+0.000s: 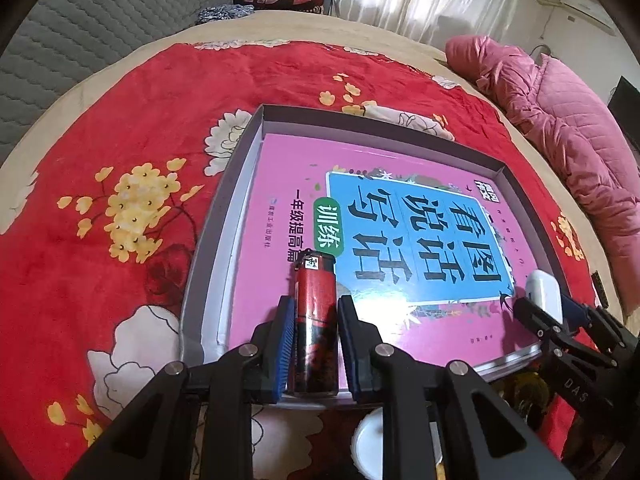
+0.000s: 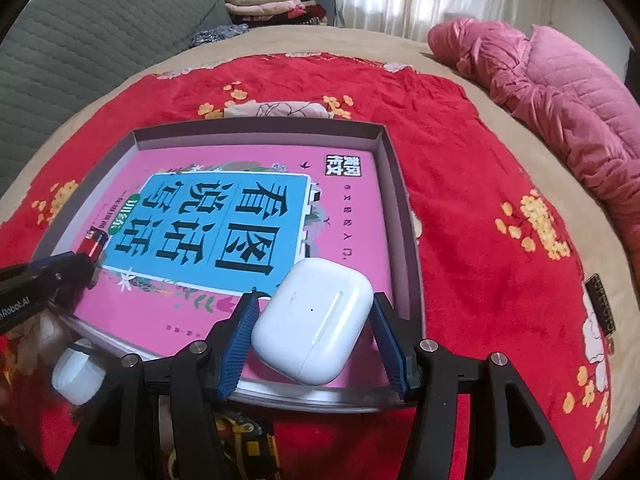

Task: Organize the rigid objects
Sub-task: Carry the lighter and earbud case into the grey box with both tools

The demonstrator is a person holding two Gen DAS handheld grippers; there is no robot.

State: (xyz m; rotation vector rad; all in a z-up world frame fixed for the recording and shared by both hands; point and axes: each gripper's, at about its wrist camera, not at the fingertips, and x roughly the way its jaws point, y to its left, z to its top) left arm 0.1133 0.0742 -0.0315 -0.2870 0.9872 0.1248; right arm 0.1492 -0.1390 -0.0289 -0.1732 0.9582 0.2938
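Note:
My left gripper (image 1: 316, 307) is shut on a red and black lighter (image 1: 316, 332), which points away from me over the near left part of a pink book (image 1: 280, 184). The book lies inside a shallow grey box (image 1: 256, 128). In the right wrist view, my right gripper (image 2: 314, 301) is shut on a white earbud case (image 2: 312, 324), tilted above the book's (image 2: 348, 216) near right corner inside the box (image 2: 260, 128). The left gripper (image 2: 78, 262) and lighter (image 2: 94, 242) show at that view's left edge. The right gripper (image 1: 548, 308) with the case (image 1: 542, 290) appears at the right of the left wrist view.
A red floral blanket (image 2: 480, 200) covers the bed. A white round bottle (image 2: 76, 376) and a yellow and black tape measure (image 2: 248, 440) lie on it just in front of the box. A pink quilted jacket (image 2: 560, 92) lies at the right, folded clothes (image 2: 264, 4) at the back.

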